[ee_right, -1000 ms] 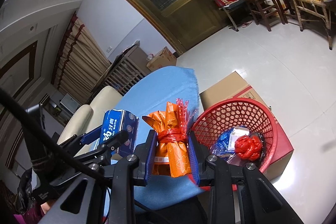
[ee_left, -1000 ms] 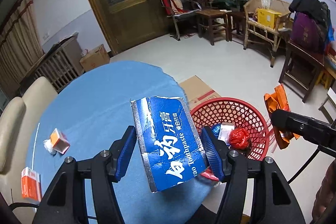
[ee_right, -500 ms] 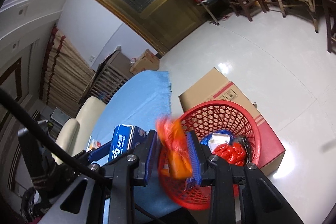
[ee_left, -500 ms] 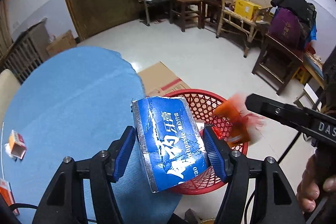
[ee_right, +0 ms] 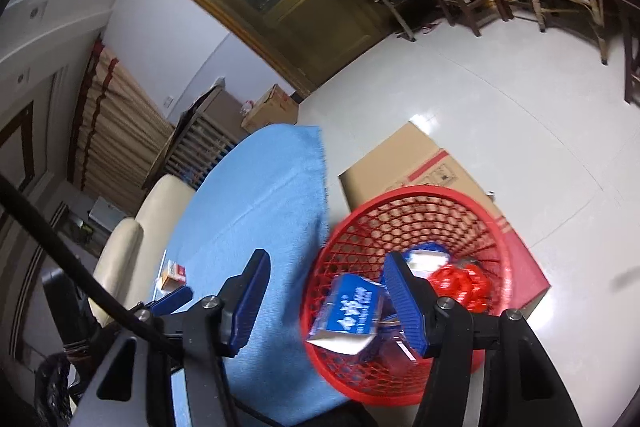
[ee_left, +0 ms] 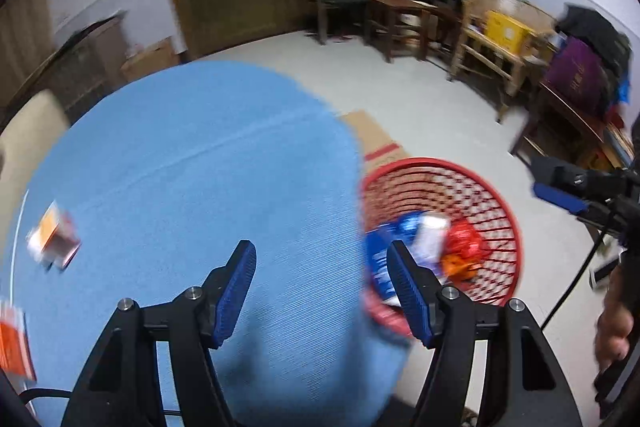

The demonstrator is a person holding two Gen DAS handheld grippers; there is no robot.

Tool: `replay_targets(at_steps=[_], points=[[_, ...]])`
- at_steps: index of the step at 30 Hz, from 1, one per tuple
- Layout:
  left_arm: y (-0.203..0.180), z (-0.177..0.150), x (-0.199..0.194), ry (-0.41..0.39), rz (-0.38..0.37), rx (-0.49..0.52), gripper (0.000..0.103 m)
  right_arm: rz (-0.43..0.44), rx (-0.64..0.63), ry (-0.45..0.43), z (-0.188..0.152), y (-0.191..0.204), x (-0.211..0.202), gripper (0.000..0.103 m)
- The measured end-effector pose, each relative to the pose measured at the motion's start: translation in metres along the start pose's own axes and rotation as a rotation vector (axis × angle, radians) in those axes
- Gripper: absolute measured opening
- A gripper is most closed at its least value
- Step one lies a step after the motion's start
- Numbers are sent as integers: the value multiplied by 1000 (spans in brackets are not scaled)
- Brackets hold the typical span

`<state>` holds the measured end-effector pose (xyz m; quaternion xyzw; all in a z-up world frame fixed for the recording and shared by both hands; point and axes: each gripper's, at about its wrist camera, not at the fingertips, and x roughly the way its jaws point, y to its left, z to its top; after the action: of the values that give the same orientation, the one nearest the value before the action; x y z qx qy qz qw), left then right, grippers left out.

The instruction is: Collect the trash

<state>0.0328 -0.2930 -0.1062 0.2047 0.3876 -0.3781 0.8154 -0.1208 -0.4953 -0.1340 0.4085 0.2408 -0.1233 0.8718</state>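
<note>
both fingers released, toothpaste box in the red basket

left wrist view: left gripper (ee_left: pixel 322 285) hovering over the right edge of the blue-clothed bench (ee_left: pixel 192 195), fingers (ee_left: pixel 236 291) spread wide with nothing between them. just past that edge, down on the floor, a red mesh basket (ee_left: pixel 480 187), sitting on a brown cardboard box (ee_left: pixel 372 139). inside the basket, blurred: a blue toothpaste box (ee_left: pixel 378 259) partly hidden behind the right finger, a red bag (ee_left: pixel 464 239), an orange wrapper (ee_left: pixel 458 265). near the left edge of the bench, a small orange-and-white carton (ee_left: pixel 54 237), blurred; further toward the near left corner, an orange packet (ee_left: pixel 14 345) cut off by the frame. at the far right, the right gripper (ee_left: pixel 560 193) seen from the side, out over the floor beyond the basket.

right wrist view: right gripper (ee_right: pixel 328 297) above the gap between bench (ee_right: pixel 256 211) and basket (ee_right: pixel 404 203), fingers (ee_right: pixel 250 301) apart and gripping nothing. toothpaste box (ee_right: pixel 352 311) tilted inside the basket against the near wall, white end flap downward, blurred. red bag (ee_right: pixel 460 281) beside it deeper in the basket. cardboard box (ee_right: pixel 404 159) under and behind the basket. small carton (ee_right: pixel 174 273) by the left edge of the bench, next to a cream chair (ee_right: pixel 132 247).
</note>
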Motion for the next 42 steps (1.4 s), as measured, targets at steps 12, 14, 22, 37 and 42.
replay_targets(at_steps=[12, 14, 22, 37, 42], points=[[213, -119, -77, -11, 374, -395, 70, 63, -283, 208, -42, 150, 102, 64], [232, -136, -90, -20, 427, -420, 70, 83, -363, 258, -57, 190, 129, 64], [291, -193, -126, -38, 563, -501, 71, 116, -587, 382, -105, 317, 235, 65], [331, -224, -134, -30, 551, -572, 71, -40, -847, 418, -147, 409, 386, 71], [333, -200, -128, -53, 500, -561, 71, -24, -863, 406, -149, 402, 394, 48]])
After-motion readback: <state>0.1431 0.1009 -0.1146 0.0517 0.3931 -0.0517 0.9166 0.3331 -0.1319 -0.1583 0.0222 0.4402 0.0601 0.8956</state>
